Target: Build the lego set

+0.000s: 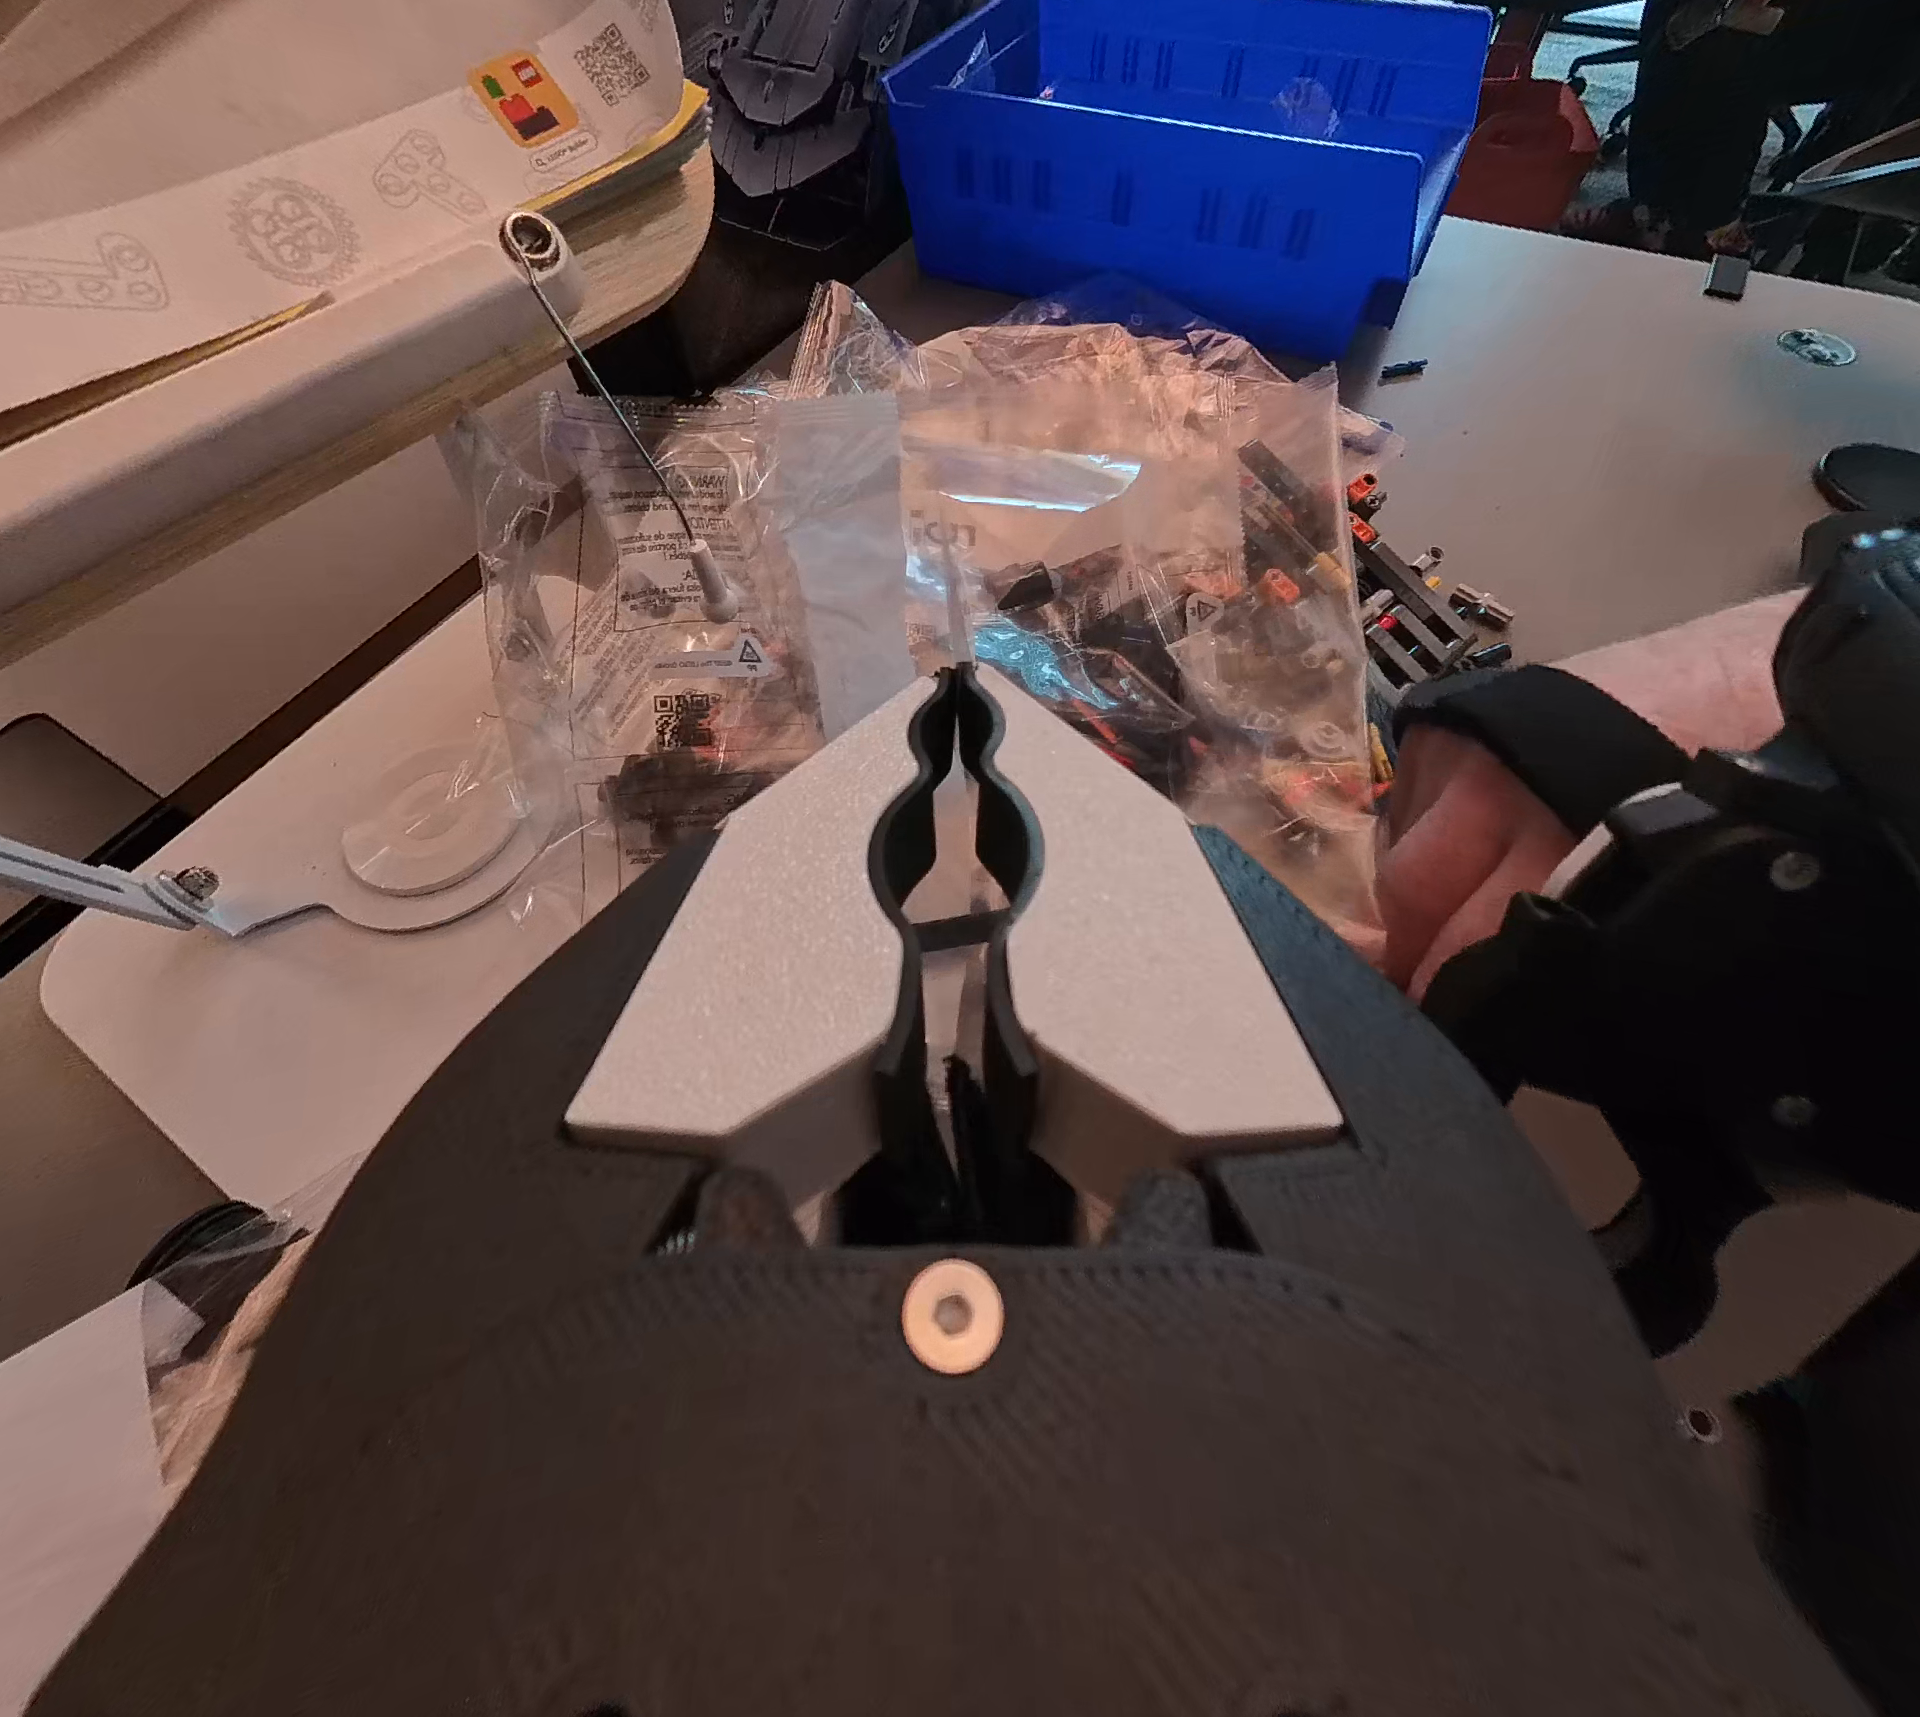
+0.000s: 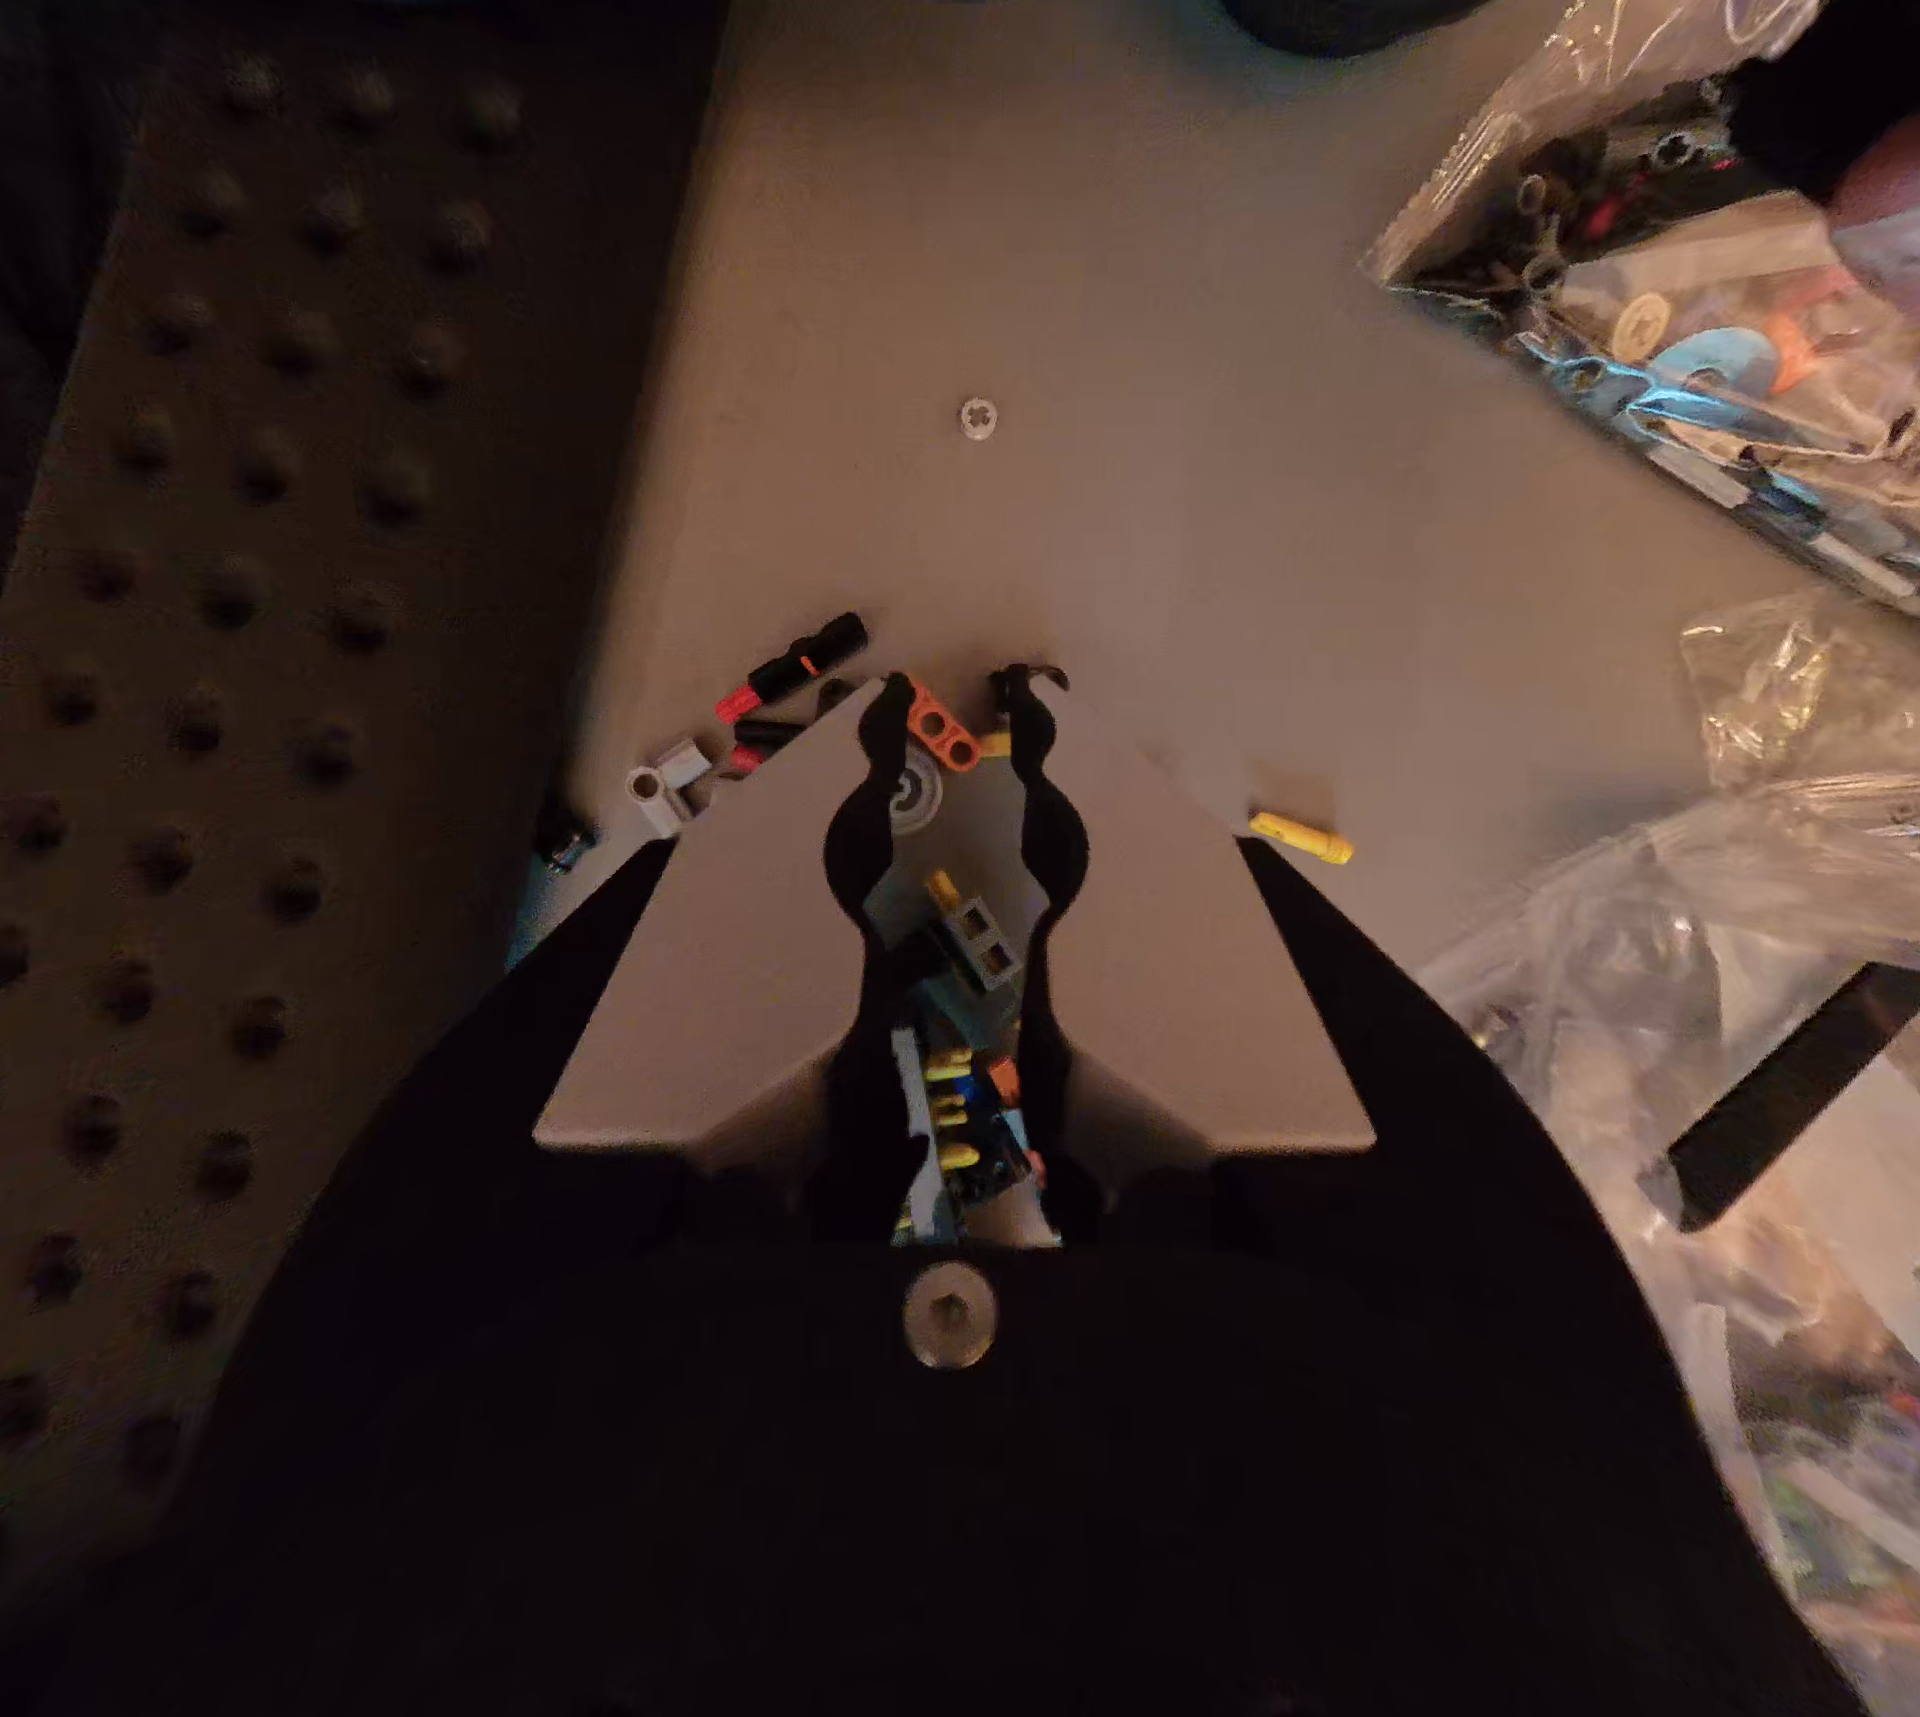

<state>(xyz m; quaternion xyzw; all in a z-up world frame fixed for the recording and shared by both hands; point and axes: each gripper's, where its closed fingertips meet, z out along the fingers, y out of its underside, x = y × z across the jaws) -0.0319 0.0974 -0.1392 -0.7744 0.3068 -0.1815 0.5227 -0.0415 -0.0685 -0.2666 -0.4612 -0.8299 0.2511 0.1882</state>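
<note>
My left gripper (image 1: 956, 680) is shut on a fold of a clear plastic bag (image 1: 1143, 587) full of small dark, orange and grey lego pieces, and the bag stands up in front of it. My right gripper (image 2: 958, 685) is open just above the table. A small orange two-hole piece (image 2: 940, 732) lies between its fingertips, against the left pad and apart from the right one. A grey round piece (image 2: 914, 794) and a grey and yellow assembly (image 2: 971, 940) lie under the jaws. The hand on the right gripper (image 1: 1475, 836) shows in the left wrist view.
Loose pieces lie by the right gripper: a black and red pin (image 2: 795, 675), a grey connector (image 2: 665, 784), a yellow pin (image 2: 1299, 836). More bags (image 2: 1662, 317) lie at the right, a studded mat (image 2: 260, 524) at the left. A blue bin (image 1: 1174, 150) and a booklet (image 1: 312, 109) stand behind. Across from one pair of fingers to the other is roughly 20 cm. The grey connector (image 2: 665, 784) lies some 5 cm from my right tips, 25 cm from my left tips.
</note>
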